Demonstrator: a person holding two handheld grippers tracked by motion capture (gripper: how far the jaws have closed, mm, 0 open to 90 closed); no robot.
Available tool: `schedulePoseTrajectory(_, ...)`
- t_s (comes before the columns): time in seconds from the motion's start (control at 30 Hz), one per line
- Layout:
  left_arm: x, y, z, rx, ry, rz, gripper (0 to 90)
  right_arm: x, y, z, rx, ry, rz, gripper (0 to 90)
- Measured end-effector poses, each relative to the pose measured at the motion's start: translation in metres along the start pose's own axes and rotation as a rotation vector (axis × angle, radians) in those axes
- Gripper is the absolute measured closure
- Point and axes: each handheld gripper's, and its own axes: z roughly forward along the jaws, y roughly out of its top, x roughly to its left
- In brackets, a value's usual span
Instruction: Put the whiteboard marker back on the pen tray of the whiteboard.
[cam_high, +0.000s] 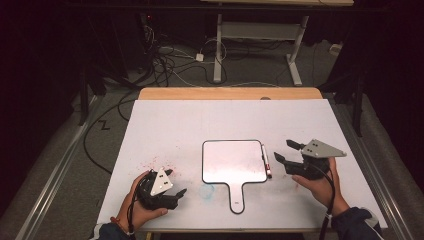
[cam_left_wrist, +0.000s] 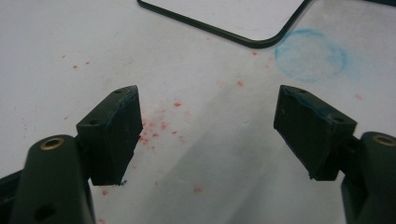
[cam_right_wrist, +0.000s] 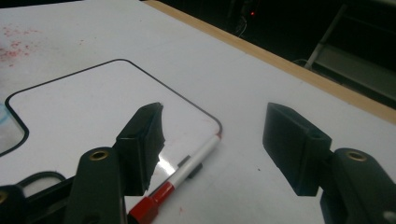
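with the right gripper (cam_high: 282, 151) gaping empty beside the red-capped marker (cam_high: 266, 161) lying along the whiteboard's (cam_high: 234, 161) right edge, lower squarely over its barrel before closing, while the left gripper (cam_high: 176, 182) waits open, empty.

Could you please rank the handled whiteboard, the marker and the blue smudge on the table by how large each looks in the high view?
1. handled whiteboard, by far the largest.
2. marker, long but thin.
3. blue smudge, a faint small ring; whether it covers less than the marker is unsure.
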Motion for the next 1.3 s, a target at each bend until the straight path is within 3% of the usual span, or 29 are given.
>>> schedulePoseTrajectory(0.1,0.001,0.001,0.0,-0.001,0.015,-0.003,21.7,0.001,-0.008,-0.014,-0.018,-0.012,-0.028,33.7)
schedulePoseTrajectory(0.23,0.001,0.0,-0.001,-0.005,0.029,-0.009,20.9,0.0,-0.021,-0.03,-0.028,-0.025,-0.019,31.3)
schedulePoseTrajectory(0.37,0.0,0.0,-0.002,-0.018,0.033,-0.012,20.2,0.003,-0.039,-0.038,0.006,-0.041,0.002,26.8)
schedulePoseTrajectory(0.43,0.0,0.0,-0.003,-0.019,0.044,0.004,20.2,0.006,-0.047,-0.039,0.043,-0.076,-0.023,26.4)
schedulePoseTrajectory(0.5,0.0,-0.003,-0.003,-0.013,0.035,-0.007,20.2,0.007,-0.05,-0.043,0.037,-0.066,-0.012,24.8)
schedulePoseTrajectory(0.7,0.002,-0.003,-0.005,-0.026,0.044,-0.001,19.3,0.007,-0.05,-0.045,0.014,-0.084,0.019,23.4)
schedulePoseTrajectory(0.9,0.001,-0.002,-0.002,-0.015,0.05,0.009,19.3,0.007,-0.053,-0.042,0.027,-0.072,0.018,23.9)
schedulePoseTrajectory(1.1,0.002,-0.001,0.0,-0.007,0.05,0.009,19.2,0.007,-0.053,-0.042,0.028,-0.099,0.012,24.2)
schedulePoseTrajectory(1.3,0.003,0.0,0.003,-0.004,0.05,0.005,19.2,0.01,-0.052,-0.041,0.034,-0.096,-0.002,24.2)
